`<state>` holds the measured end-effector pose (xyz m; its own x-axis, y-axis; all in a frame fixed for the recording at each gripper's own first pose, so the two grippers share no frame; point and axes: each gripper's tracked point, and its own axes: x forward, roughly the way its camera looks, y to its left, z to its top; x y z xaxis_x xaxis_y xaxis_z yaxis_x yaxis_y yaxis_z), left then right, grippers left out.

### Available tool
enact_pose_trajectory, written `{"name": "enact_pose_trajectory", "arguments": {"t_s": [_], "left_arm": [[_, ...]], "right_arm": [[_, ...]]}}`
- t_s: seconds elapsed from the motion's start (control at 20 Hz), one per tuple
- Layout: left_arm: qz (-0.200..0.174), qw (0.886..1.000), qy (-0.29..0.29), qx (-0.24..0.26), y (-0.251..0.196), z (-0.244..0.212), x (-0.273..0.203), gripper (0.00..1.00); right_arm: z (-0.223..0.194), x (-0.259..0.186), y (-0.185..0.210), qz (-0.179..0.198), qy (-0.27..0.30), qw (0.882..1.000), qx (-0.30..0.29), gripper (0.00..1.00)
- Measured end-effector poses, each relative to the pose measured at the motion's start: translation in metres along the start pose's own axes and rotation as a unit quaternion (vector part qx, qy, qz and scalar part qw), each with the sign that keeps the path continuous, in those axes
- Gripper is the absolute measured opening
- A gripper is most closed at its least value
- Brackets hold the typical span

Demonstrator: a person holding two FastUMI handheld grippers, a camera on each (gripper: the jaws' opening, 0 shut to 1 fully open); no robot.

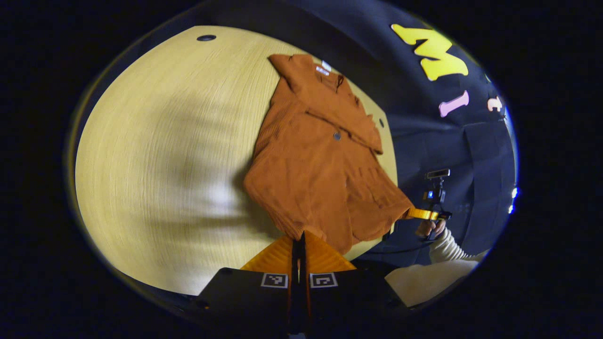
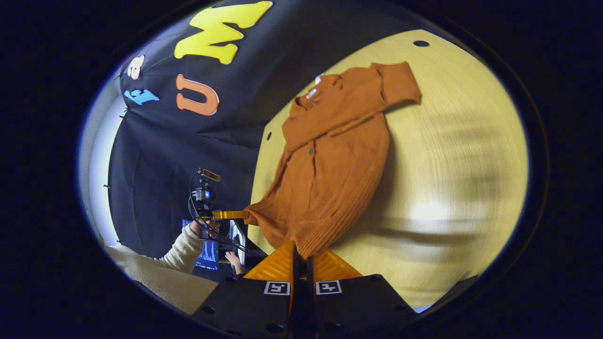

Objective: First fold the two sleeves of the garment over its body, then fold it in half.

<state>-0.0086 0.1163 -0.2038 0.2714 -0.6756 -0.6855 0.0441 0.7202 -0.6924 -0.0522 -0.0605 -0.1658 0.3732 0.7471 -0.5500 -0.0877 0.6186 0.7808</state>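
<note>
A rust-brown buttoned garment (image 1: 315, 160) lies on the pale wooden table (image 1: 165, 141), collar at the far end, with a sleeve folded across its chest. My left gripper (image 1: 301, 238) is shut on one corner of the near hem. At the table's edge my right gripper (image 1: 414, 213) pinches the other hem corner, which is lifted and drawn taut. In the right gripper view the garment (image 2: 330, 165) has one short sleeve sticking out past its far shoulder. Here the right gripper (image 2: 300, 249) is shut on the hem, and the left gripper (image 2: 235, 215) grips the far corner.
A person's hand and cream sleeve (image 1: 445, 245) hold the right gripper beyond the table's edge. The table (image 2: 447, 165) has small round holes (image 2: 420, 43) near its far corners. A lit screen (image 2: 207, 254) stands low beside the table, against the black cloth wall.
</note>
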Motion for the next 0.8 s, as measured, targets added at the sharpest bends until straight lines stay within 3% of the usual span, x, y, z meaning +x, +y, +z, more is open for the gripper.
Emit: {"name": "enact_pose_trajectory", "arguments": {"t_s": [0.2,0.3,0.5,0.8], "left_arm": [[0.000,0.995,-0.080,0.059,-0.007,0.040,0.004,0.03],[-0.016,0.992,-0.094,0.081,-0.013,0.058,-0.002,0.03],[-0.002,0.985,-0.114,0.130,-0.025,0.110,0.002,0.03],[-0.020,0.980,-0.163,0.109,-0.040,0.210,0.023,0.03]], "right_arm": [[0.056,0.000,0.035,0.021,-0.029,0.999,-0.028,0.05],[0.085,0.004,0.046,0.021,-0.036,0.998,-0.044,0.05],[0.145,0.009,0.061,0.016,-0.056,0.996,-0.064,0.05],[0.231,0.025,0.058,0.006,-0.099,0.993,-0.060,0.05]]}}
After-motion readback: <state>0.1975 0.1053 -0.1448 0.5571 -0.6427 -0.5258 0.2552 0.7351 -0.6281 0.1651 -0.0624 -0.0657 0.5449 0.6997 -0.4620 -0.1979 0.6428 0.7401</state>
